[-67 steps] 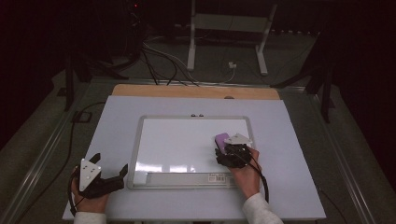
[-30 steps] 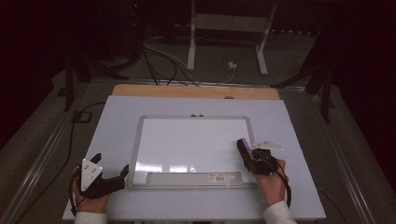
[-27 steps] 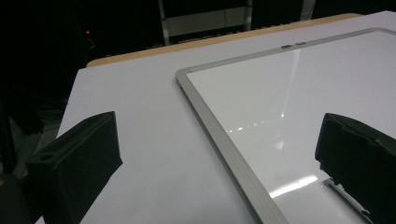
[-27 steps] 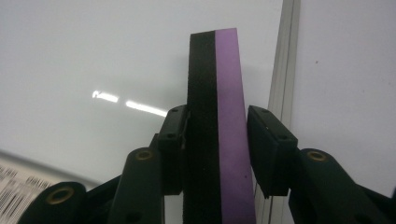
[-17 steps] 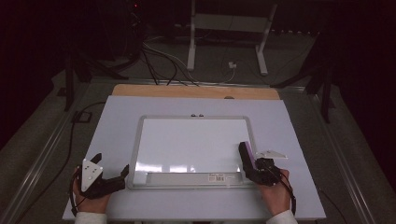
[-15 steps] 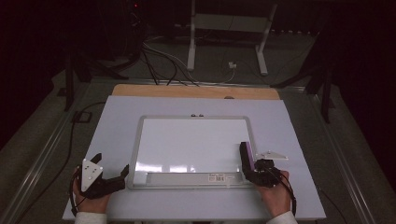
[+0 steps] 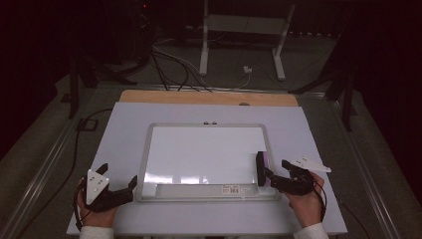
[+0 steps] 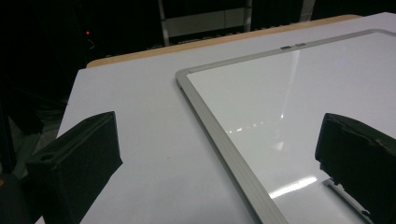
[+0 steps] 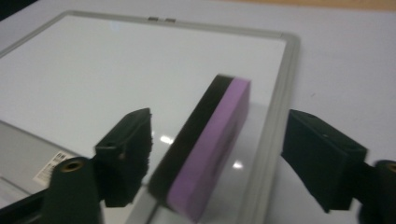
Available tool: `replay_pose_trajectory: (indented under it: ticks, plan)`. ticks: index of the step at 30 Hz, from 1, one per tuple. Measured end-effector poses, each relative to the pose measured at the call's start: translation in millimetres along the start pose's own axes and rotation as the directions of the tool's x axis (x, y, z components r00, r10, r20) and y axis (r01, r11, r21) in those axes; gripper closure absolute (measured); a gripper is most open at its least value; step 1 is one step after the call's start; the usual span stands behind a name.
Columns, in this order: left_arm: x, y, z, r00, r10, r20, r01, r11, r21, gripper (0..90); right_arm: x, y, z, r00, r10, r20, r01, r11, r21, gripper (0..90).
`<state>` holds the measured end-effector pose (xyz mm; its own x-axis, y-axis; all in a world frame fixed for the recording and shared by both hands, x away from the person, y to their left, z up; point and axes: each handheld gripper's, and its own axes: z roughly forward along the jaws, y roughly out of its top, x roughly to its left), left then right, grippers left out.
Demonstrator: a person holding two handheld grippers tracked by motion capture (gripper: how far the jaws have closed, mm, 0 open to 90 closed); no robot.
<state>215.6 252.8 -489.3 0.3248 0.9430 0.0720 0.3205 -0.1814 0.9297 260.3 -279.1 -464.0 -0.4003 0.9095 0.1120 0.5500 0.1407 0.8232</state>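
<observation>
We see the purple eraser [image 9: 208, 144] at the whiteboard's [image 7: 199, 149] right edge, between our right gripper's [image 9: 215, 161] just-opened jaws, untouched.

One whiteboard [image 7: 206, 154], one purple eraser [image 7: 262, 168], one table [image 7: 124, 129] and two tongs: left [image 7: 119, 186], right [image 7: 273, 172].

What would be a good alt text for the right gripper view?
A purple and black eraser stands on edge at the whiteboard's right frame, between the right gripper's open black jaws, which do not press on it. The board is wiped clean.
</observation>
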Motion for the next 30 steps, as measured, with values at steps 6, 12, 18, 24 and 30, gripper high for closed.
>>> replay_pose_trajectory:
  ticks: [6,12,18,24,30]
  plan:
    - [2.8,0.2,-1.3,0.9999,-0.013,0.0,0.013,0.9999,-0.005,0.9,-14.1,-5.6,-4.4,0.9979,-0.059,0.028,0.061,0.994,-0.091,13.2]
    - [5.6,4.1,-4.6,0.9994,-0.033,0.008,0.033,0.999,-0.031,0.8,-28.5,-12.3,-9.0,0.9989,-0.041,0.022,0.044,0.982,-0.185,6.2]
    - [8.6,7.3,-9.7,0.9992,-0.041,0.004,0.041,0.9975,-0.057,0.8,-35.7,-15.2,-13.1,0.9995,-0.02,0.025,0.025,0.976,-0.215,2.1]
    - [10.7,7.8,-11.4,0.9986,-0.053,0.0,0.053,0.9961,-0.07,0.7,-36.7,-17.5,-16.6,0.9991,-0.03,0.031,0.036,0.97,-0.241,1.1]
    - [12.3,7.9,-12.3,0.9978,-0.066,-0.001,0.066,0.9948,-0.077,0.7,-37.3,-22.1,-16.2,0.999,-0.035,0.029,0.041,0.97,-0.241,1.0]
